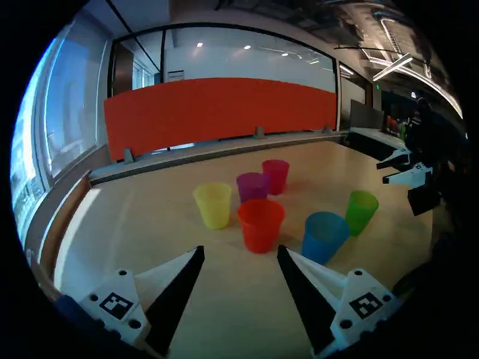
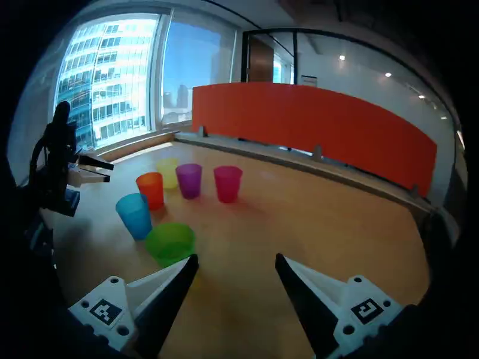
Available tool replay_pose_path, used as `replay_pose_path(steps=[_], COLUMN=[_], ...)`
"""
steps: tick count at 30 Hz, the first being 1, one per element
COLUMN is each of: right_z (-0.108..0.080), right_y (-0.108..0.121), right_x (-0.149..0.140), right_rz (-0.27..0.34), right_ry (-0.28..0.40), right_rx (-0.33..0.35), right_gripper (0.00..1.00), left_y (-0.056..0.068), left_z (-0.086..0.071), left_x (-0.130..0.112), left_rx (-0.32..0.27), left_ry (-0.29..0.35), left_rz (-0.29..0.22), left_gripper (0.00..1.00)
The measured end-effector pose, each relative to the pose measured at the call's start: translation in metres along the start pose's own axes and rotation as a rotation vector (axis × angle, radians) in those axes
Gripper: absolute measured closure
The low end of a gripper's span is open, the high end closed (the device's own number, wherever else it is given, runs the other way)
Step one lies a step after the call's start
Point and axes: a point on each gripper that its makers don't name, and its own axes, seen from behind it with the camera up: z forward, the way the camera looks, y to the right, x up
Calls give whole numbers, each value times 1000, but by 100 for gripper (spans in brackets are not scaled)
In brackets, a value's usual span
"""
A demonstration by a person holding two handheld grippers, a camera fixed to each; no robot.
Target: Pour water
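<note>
left gripper wide, empty; orange cup centre frame | right gripper wide, empty; green cup lower left | advice: cup should be straddled squarely, gripped mid-wall, kept upright

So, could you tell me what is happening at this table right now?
Two handheld grippers are poised over a wooden table. Six plastic cups stand upright on it: a yellow cup, purple cup, pink cup, orange cup, blue cup and green cup. The left gripper faces the orange cup, jaws open. The right gripper is nearest the green cup, jaws open. Neither holds anything, so no pouring has begun. Whether any cup holds water cannot be told.
</note>
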Motion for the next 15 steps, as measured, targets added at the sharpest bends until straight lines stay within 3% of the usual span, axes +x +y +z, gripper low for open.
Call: replay_pose_path(steps=[15], right_z=[-9], right_y=[43], right_x=[42], right_rz=[70], right_ry=[192], right_rx=[-214], right_gripper=[0], left_y=[-30], left_z=[-17], left_x=[39], left_rx=[147], left_ry=[196], left_rz=[-34], left_gripper=[10])
